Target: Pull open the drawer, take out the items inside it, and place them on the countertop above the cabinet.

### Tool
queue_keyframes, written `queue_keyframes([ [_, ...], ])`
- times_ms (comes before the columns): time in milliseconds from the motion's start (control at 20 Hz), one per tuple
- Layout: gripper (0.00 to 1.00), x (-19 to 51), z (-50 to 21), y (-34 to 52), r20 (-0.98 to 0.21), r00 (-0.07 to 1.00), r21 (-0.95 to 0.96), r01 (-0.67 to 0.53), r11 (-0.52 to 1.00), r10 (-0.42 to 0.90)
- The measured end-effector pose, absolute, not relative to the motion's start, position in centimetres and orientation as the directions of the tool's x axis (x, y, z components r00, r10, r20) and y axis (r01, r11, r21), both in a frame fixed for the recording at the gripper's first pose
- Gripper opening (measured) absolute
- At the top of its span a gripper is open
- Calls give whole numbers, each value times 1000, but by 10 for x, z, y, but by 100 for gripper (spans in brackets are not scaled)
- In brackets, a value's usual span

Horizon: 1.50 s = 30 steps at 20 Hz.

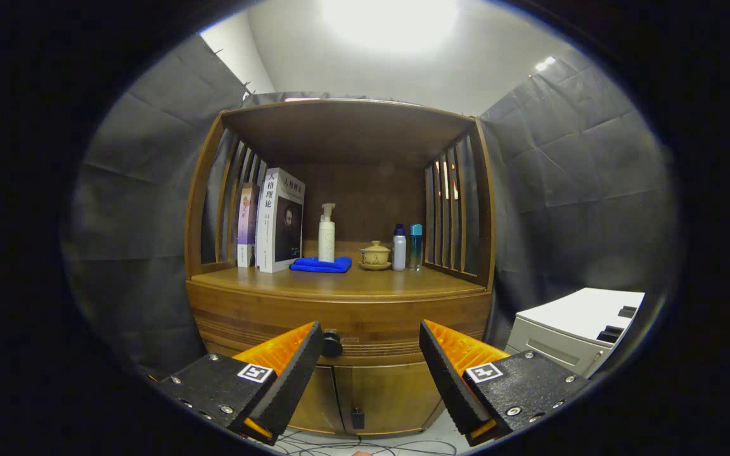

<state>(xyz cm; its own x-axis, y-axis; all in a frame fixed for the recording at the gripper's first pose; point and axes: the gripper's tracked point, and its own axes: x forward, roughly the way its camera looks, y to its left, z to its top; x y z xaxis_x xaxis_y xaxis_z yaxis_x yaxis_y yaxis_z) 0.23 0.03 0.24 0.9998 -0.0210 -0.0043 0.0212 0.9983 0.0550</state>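
A wooden cabinet (339,310) stands ahead of me with its drawer (365,329) closed. The drawer's dark round knob (331,345) sits just beside my left fingertip, slightly ahead of it. My gripper (371,348) is open, its fingers spread wide in front of the drawer face with nothing between them. The countertop (339,280) above the drawer carries two upright books (274,221), a folded blue cloth (322,265) with a white pump bottle (326,234) on it, a small lidded tea bowl (376,254) and two little bottles (407,247). What lies inside the drawer is hidden.
Slatted wooden sides and a roof enclose the countertop shelf. Below the drawer are two cabinet doors (365,396) with a small dark latch. A white box-like unit (577,329) stands to the cabinet's right. Cables lie on the floor under my fingers.
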Motion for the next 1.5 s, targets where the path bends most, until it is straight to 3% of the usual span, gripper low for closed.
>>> queue_keyframes([
  [400, 95, 44, -16, 6, -82, 995, 158, 61, 986, -48],
  [1150, 92, 115, -99, 66, -308, 950, 82, -26, 996, 50],
  [1500, 64, 131, -114, 64, -353, 934, 71, -30, 997, 53],
])
